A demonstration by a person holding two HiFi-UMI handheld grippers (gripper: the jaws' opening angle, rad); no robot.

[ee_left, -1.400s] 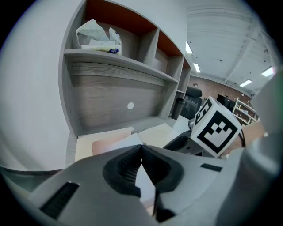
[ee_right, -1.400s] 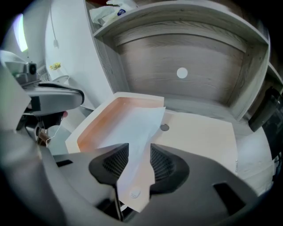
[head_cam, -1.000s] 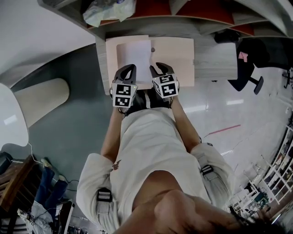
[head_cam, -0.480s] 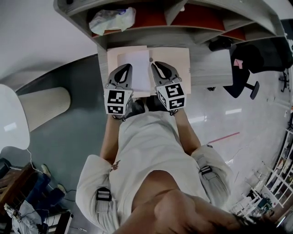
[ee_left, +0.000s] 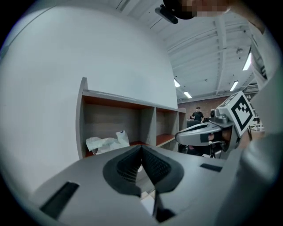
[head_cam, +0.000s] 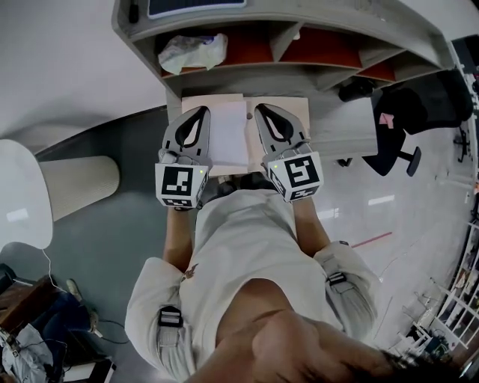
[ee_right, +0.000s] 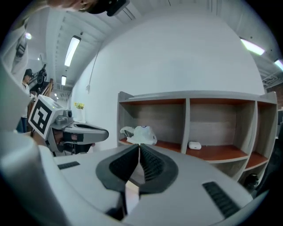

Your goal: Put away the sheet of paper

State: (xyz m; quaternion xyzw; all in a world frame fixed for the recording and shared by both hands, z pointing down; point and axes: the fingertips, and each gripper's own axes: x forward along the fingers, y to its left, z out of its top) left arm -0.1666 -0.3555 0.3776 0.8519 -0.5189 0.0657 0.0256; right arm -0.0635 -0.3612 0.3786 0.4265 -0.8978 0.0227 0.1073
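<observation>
Over the desk (head_cam: 352, 120), in front of a grey shelf unit (head_cam: 299, 19), the person holds both grippers side by side, pointing at the cubbyholes. The sheet of paper (head_cam: 228, 135) lies on a beige mat (head_cam: 301, 107) on the desktop, between the two tools. The left gripper (head_cam: 200, 112) hangs over the paper's left edge and the right gripper (head_cam: 262, 111) over its right edge.

Looking along the left gripper, its jaws are pressed together at the tips, with nothing between the ribbed pads. The right gripper's jaws are closing, the tips just about meeting, and no object sits between its pads either. A pale sliver shows through the slot beneath each pair of tips. It looks to me like the paper and mat underneath rather than anything pinched, though from that angle I can't be sure.

Each tool carries its marker cube at the back, the left one (head_cam: 179, 185) and the right one (head_cam: 298, 173) both facing up towards the person's head. On the shelf, a crumpled white bag (head_cam: 193, 51) fills the leftmost compartment, and a small white case (ee_right: 194, 145) sits in the next compartment along. Off to the person's right, past the end of the desk, stands a black office chair (head_cam: 408, 112)
</observation>
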